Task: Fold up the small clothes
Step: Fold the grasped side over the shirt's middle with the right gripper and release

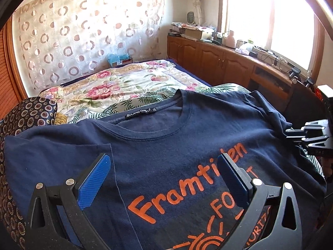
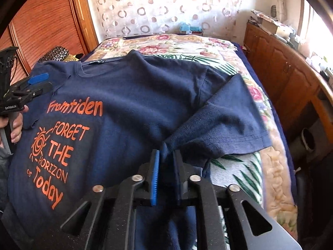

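the navy t-shirt (image 2: 129,104) lay face up across the bed (image 2: 276,179), its sleeve (image 2: 224,125) nearest the right edge. my right gripper (image 2: 166,156) pinched what looked like the sleeve's fold, while my left gripper (image 1: 164,177) hovered wide open, empty. that thin pinch could slip and bunch the sleeve.

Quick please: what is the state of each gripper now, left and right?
Left gripper: open, above the navy T-shirt, holding nothing.
Right gripper: closed on a fold of the T-shirt near its sleeve.

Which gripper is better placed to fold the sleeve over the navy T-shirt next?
Right. The right gripper is already shut on the sleeve fabric of the navy blue cotton T-shirt with orange lettering; the left gripper hangs open above the chest, holding nothing.
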`<action>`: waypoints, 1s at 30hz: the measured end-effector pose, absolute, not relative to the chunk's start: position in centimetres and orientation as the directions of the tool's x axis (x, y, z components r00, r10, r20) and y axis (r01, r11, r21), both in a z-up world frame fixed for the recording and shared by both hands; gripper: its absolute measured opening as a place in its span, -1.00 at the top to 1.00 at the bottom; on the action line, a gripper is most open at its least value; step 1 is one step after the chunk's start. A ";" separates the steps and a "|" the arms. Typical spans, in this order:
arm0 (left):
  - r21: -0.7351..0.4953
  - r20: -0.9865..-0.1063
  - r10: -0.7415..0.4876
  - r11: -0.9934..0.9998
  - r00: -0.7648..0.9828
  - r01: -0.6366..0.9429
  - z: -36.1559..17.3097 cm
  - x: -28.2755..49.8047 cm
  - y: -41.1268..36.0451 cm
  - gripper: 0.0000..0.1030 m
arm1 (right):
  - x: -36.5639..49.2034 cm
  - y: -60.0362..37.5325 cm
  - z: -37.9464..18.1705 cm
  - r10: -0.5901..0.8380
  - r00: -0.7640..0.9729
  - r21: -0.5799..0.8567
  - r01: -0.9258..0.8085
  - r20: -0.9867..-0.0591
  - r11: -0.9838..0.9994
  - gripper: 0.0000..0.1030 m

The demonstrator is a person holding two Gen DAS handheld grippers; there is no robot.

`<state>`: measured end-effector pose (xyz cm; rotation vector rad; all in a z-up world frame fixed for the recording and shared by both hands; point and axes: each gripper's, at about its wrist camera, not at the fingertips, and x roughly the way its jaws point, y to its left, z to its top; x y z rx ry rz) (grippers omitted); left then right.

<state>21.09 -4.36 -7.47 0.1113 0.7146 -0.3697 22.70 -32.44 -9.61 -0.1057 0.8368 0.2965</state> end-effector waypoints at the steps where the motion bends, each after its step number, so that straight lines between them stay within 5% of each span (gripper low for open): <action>1: -0.024 -0.657 -0.293 0.929 0.695 0.369 -7.5 21.0 -4.4 -0.99 | 22.5 -32.7 -9.1 0.203 0.644 0.012 -0.288 -0.738 0.958 0.21; 3: -0.026 -0.652 -0.298 0.928 0.697 0.372 -7.4 21.0 -4.5 -0.99 | 22.1 -33.1 -8.1 0.182 0.668 -0.001 -0.265 -0.721 0.964 0.01; 13: -0.026 -0.651 -0.302 0.926 0.697 0.376 -7.6 20.9 -4.7 -0.99 | 25.6 -37.0 -9.8 0.062 0.690 0.021 -0.068 -0.721 0.997 0.00; 21: -0.023 -0.659 -0.298 0.926 0.691 0.377 -8.0 20.8 -4.8 -0.99 | 28.2 -38.9 -12.0 0.146 0.655 0.161 -0.038 -0.741 0.986 0.01; 26: -0.023 -0.653 -0.297 0.927 0.696 0.374 -8.0 20.8 -4.7 -0.99 | 27.9 -38.0 -11.2 0.099 0.675 0.058 -0.083 -0.732 0.995 0.87; 30: -0.019 -0.649 -0.289 0.931 0.704 0.365 -8.0 20.7 -4.4 -0.99 | 27.7 -37.2 -10.4 0.099 0.691 0.013 -0.129 -0.716 0.992 0.93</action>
